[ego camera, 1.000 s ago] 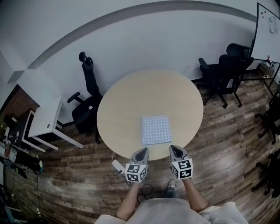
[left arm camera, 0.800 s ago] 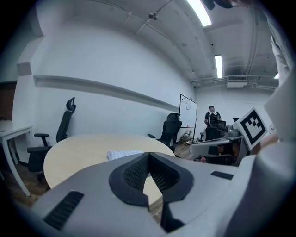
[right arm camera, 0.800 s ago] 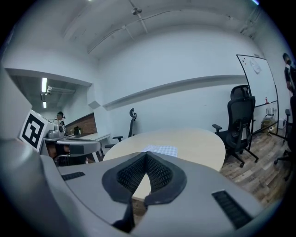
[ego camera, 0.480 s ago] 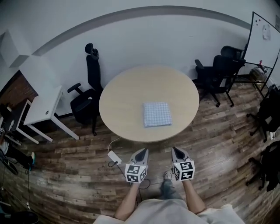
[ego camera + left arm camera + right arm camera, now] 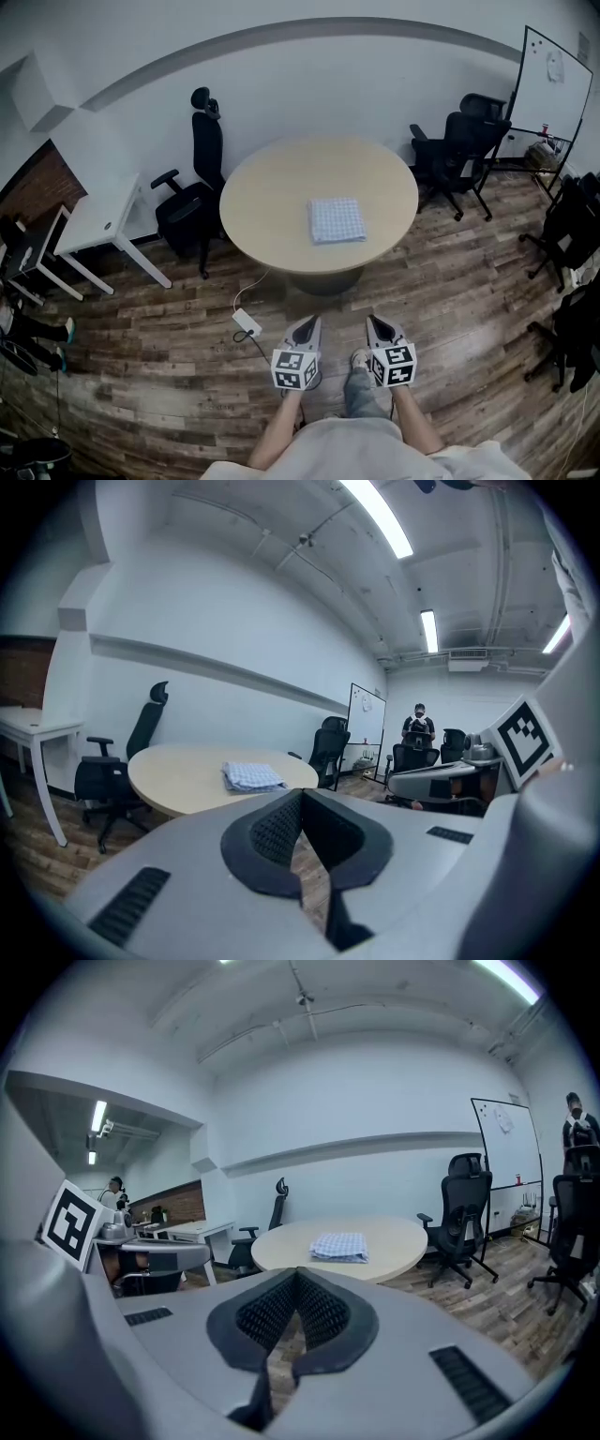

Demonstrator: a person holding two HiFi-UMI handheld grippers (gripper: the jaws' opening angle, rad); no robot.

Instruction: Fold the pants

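The pants (image 5: 337, 220) lie folded into a small blue-checked square near the middle of the round beige table (image 5: 272, 192). They also show as a folded bundle (image 5: 251, 776) in the left gripper view and as a flat stack (image 5: 339, 1247) in the right gripper view. Both grippers hang well short of the table, over the wooden floor. My left gripper (image 5: 307, 325) is shut with nothing in it, its tips (image 5: 300, 796) meeting. My right gripper (image 5: 374, 325) is shut and empty too, pads (image 5: 297, 1274) together.
A black office chair (image 5: 192, 202) stands left of the table, two more (image 5: 459, 150) to its right. A white desk (image 5: 98, 220) sits at far left, a whiteboard (image 5: 548, 84) at far right. A white power adapter (image 5: 247, 322) with cable lies on the floor. A person (image 5: 418, 728) stands far off.
I have stepped back from the table with both grippers; the table and folded pants now lie farther off. The jaws stayed shut.
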